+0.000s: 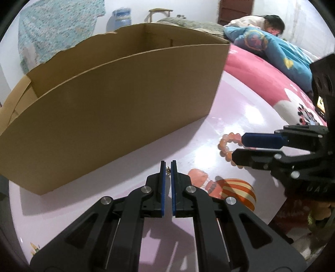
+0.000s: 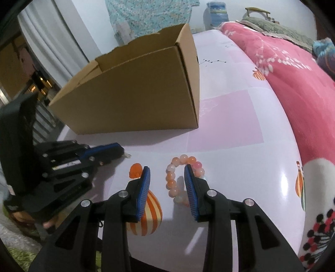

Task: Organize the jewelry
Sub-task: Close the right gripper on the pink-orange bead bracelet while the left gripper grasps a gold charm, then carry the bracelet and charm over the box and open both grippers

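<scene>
An open brown cardboard box (image 1: pixel 117 104) stands on the pink bed sheet; it also shows in the right wrist view (image 2: pixel 142 92). My left gripper (image 1: pixel 168 165) is shut on a small gold chain piece (image 1: pixel 168 170) just in front of the box; in the right wrist view (image 2: pixel 120 151) a bit of metal sticks out of its tips. A bracelet of pink-orange beads (image 2: pixel 178 177) lies flat on the sheet. My right gripper (image 2: pixel 167 174) is open around the bracelet's near side, one finger inside the loop area, one outside. The bracelet (image 1: pixel 225 144) shows between its fingers.
A pink quilt (image 2: pixel 293 73) and a blue blanket (image 1: pixel 272 52) lie on the bed's far right, where a person (image 1: pixel 270 24) rests. The sheet has printed orange striped balloons (image 2: pixel 146 217). A water bottle (image 2: pixel 216 12) and chair stand by the far wall.
</scene>
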{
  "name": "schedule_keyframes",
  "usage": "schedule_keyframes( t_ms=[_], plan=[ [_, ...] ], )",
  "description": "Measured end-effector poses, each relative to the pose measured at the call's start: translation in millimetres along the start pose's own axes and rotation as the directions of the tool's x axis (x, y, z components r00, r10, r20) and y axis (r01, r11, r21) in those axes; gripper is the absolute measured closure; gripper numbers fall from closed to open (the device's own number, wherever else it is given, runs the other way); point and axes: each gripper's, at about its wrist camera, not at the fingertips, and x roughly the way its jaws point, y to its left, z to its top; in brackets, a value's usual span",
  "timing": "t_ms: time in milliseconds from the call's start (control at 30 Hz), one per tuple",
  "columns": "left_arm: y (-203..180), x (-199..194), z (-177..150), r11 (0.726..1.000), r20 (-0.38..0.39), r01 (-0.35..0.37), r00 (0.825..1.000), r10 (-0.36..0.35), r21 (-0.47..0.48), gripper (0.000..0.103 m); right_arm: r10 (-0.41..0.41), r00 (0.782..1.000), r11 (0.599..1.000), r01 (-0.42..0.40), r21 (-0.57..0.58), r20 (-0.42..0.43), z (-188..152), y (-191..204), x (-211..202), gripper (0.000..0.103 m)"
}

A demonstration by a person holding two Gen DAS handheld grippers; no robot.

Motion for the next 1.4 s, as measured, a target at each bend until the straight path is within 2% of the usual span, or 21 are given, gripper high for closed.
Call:
schedule_keyframes(
  t_ms=[200, 700, 933, 1100, 1267, 1400],
  plan=[
    [10, -2, -1, 0.999, -0.026, -0.009, 1.0, 0.008, -0.038, 0.099, -0.078, 0.996, 0.996, 0.076, -0.037, -0.05, 1, 8, 13, 0.069],
    [12, 3, -4, 0.998, -0.059, 0.007, 0.998, -0.011, -0.061, 0.099, -0.197, 0.979, 0.977, 0.192, -0.089, -0.057, 4, 23, 23, 0.07],
    [13, 6, -5, 0.997, -0.061, 0.006, 0.998, -0.011, -0.071, 0.099, -0.223, 0.973, 0.973, 0.219, -0.076, -0.058, 7, 22, 25, 0.081],
    [16, 6, -8, 0.997, -0.057, 0.008, 0.998, -0.012, -0.073, 0.099, -0.251, 0.967, 0.966, 0.246, -0.076, -0.054, 8, 20, 26, 0.093],
    [24, -5, -13, 0.995, 0.0, 0.051, 0.999, -0.051, -0.087, 0.099, -0.168, 0.985, 0.985, 0.17, 0.035, -0.044, 10, 3, 15, 0.093],
    [35, -27, -17, 0.993, 0.061, 0.071, 0.996, -0.066, -0.095, 0.099, -0.075, 0.997, 0.988, 0.07, 0.136, 0.031, 13, -12, -13, 0.093]
  ],
)
